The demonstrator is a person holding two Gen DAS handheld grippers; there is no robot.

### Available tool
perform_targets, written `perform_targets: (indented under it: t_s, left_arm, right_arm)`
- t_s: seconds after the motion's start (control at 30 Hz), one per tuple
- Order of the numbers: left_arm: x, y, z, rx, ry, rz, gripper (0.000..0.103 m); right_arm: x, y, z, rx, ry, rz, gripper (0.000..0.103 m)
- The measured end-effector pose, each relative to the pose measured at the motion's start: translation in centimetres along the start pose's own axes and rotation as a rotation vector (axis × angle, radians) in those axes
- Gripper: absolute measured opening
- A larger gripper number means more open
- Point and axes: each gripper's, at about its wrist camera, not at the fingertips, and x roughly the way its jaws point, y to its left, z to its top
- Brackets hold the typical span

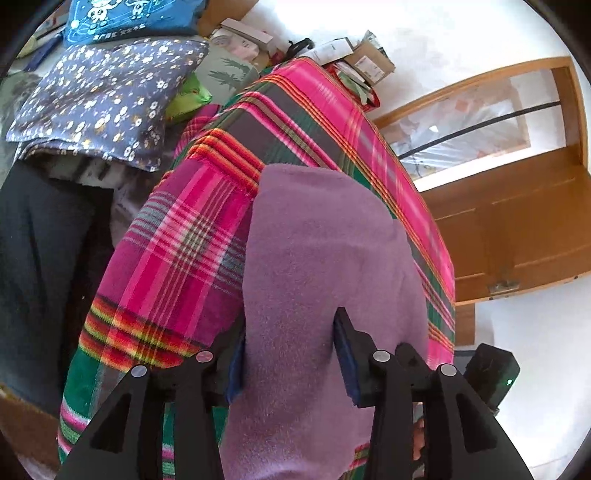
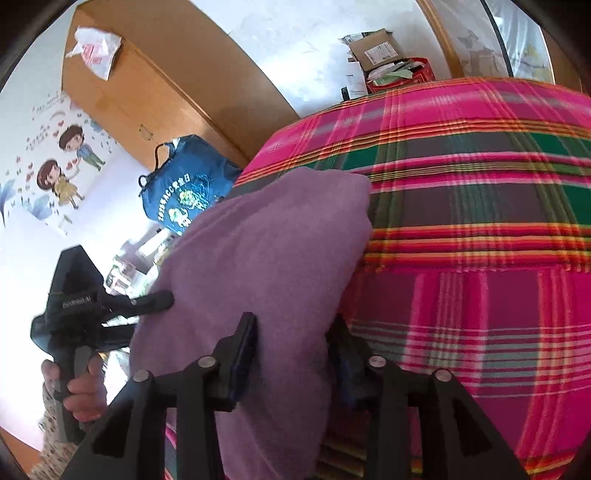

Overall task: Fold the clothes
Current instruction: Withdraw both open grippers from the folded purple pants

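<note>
Both claws are clamped on one purple cloth (image 1: 325,266), a soft fleecy piece whose kind I cannot tell. The left claw (image 1: 291,354) has the fabric bunched between its two fingers, and the right claw (image 2: 291,354) grips it the same way at another spot just beside; in the right view the left claw shows from the side, pressed against the cloth's left border, with a hand (image 2: 79,391) around its handle. The cloth runs away from the claws over a bed (image 1: 177,258) covered in a pink, green and orange plaid, and its far end reaches towards the middle of the bed, rounded and puffy rather than flat. Whether it rests on the plaid along its length or is partly lifted I cannot tell. It looks thick, as if more than one layer lies together, but no clean crease or squared edge shows, so I judge the fold unfinished: this would fit a cloth being spread out for folding or one being carried over into a fold. A neat, flat rectangle is what is left to reach. Towards the bed's far left edge lie a flowered pillow (image 1: 99,103) and a blue bag (image 1: 125,18).
</note>
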Motion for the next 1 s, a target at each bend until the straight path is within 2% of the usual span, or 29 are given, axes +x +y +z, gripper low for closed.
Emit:
perform_targets:
  t_s: [0.17,0.23,0.53,0.67,0.8,1.0]
  left_arm:
    - [-1.3,0.1,-0.8,-0.011,-0.039,0.017,0.045]
    - [-2.1,-0.2,-1.8,0.015,-0.057,0.049,0.045]
    - [-4.3,-3.4,-7.3,0.174,-0.181,0.299,0.043]
    - [-4.8,-4.6,-9.8,0.218,-0.234,0.343,0.043]
    - [-4.3,-5.3,-12.0,0.263,-0.273,0.432,0.043]
    - [-3.6,-5.5,-13.7,0.275,-0.266,0.448,0.043]
  right_arm:
    - [-1.0,0.0,-0.9,-0.009,0.003,-0.031,0.044]
    - [-1.4,0.2,-1.5,-0.023,0.002,-0.057,0.044]
    - [-4.1,3.5,-4.6,-0.158,-0.025,-0.248,0.044]
    - [-4.6,5.1,-6.6,-0.216,-0.001,-0.262,0.044]
    - [-4.2,6.3,-8.0,-0.26,0.023,-0.291,0.044]
    - [-3.9,7.0,-9.1,-0.273,0.045,-0.312,0.044]
